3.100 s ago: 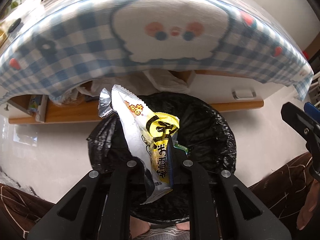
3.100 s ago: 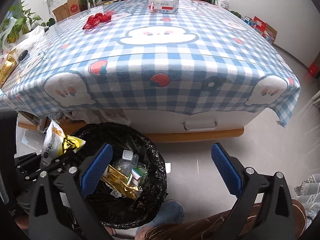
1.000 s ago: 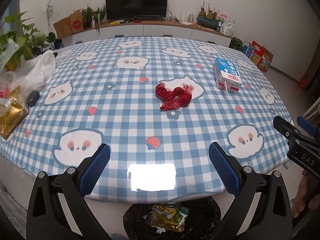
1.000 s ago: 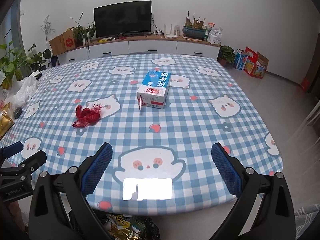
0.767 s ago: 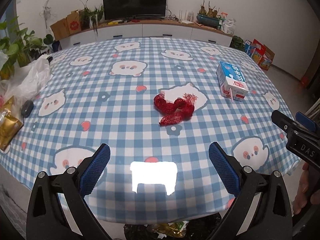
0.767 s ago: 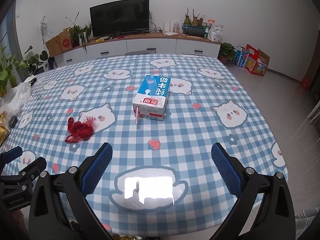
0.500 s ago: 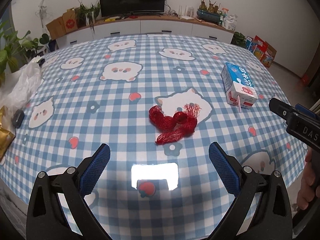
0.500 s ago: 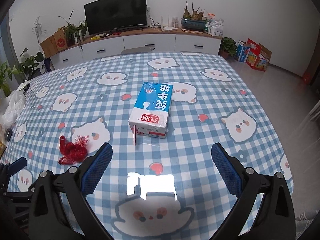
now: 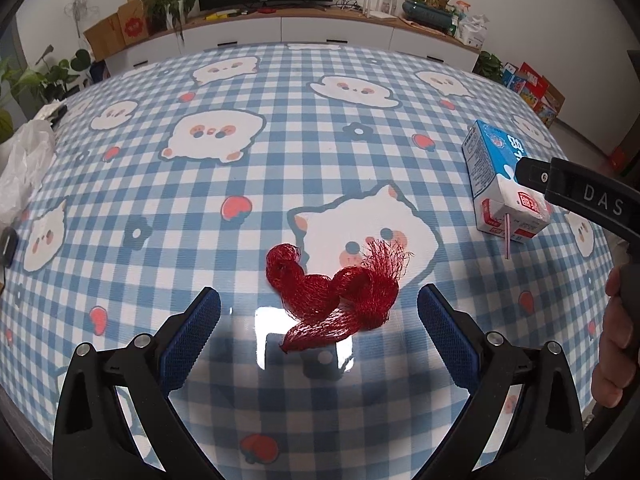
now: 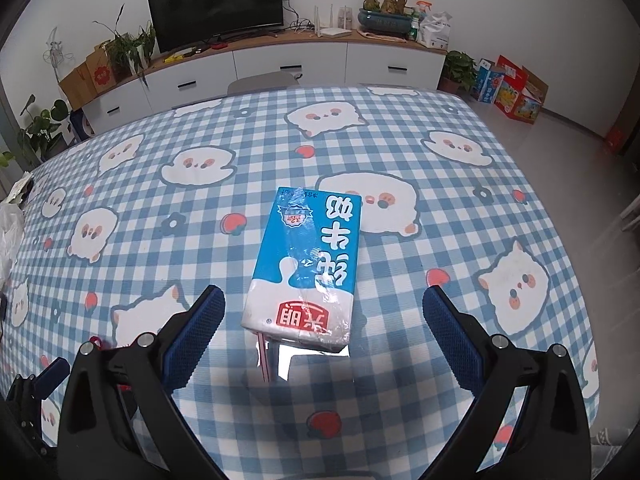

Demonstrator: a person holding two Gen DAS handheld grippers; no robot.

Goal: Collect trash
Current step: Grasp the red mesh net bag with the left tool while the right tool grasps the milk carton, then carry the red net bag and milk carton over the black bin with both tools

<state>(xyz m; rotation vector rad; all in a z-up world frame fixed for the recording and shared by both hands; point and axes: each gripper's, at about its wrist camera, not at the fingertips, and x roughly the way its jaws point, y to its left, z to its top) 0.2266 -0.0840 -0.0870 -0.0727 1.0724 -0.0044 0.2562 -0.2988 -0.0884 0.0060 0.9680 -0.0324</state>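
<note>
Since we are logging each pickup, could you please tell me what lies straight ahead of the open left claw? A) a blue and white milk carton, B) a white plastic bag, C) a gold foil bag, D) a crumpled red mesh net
D: the red mesh net lies on the checked tablecloth between the spread fingers of the left claw.

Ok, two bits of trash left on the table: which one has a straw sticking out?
The blue and white milk carton, lying flat ahead of the open right gripper. The red mesh net by the left gripper has none.
</note>
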